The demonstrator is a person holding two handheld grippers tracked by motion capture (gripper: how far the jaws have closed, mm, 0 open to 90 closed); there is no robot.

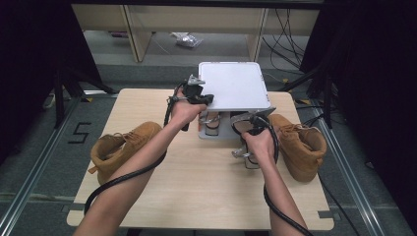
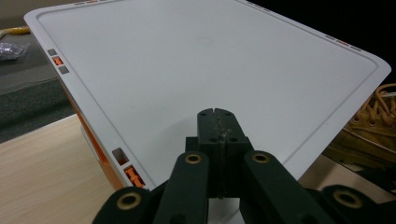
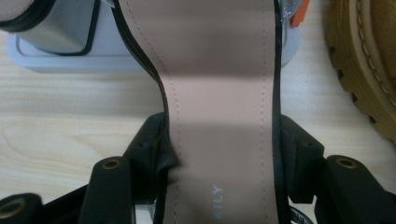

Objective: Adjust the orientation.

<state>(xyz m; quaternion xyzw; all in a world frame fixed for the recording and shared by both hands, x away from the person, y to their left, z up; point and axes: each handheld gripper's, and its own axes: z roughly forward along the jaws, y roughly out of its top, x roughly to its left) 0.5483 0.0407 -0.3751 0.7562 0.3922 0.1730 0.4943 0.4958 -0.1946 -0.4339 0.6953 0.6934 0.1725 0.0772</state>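
A sandal is being handled at the mouth of the white shoe box (image 1: 235,86)

The lid (image 2: 210,70) is held up by the left gripper (image 2: 217,122), its jaws closed tight on the near edge, while the sandal (image 3: 219,107) is clamped across its insole by the right gripper (image 3: 219,158), toe under the lid, above the tabletop (image 1: 196,187). A level, straight path is best kept, clear of the tan boot (image 3: 369,60). "AILY" can be read on the insole.

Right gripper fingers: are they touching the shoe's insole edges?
Touching. The right gripper view shows the right gripper with both fingers pressed against the sides of the shoe, no gap.
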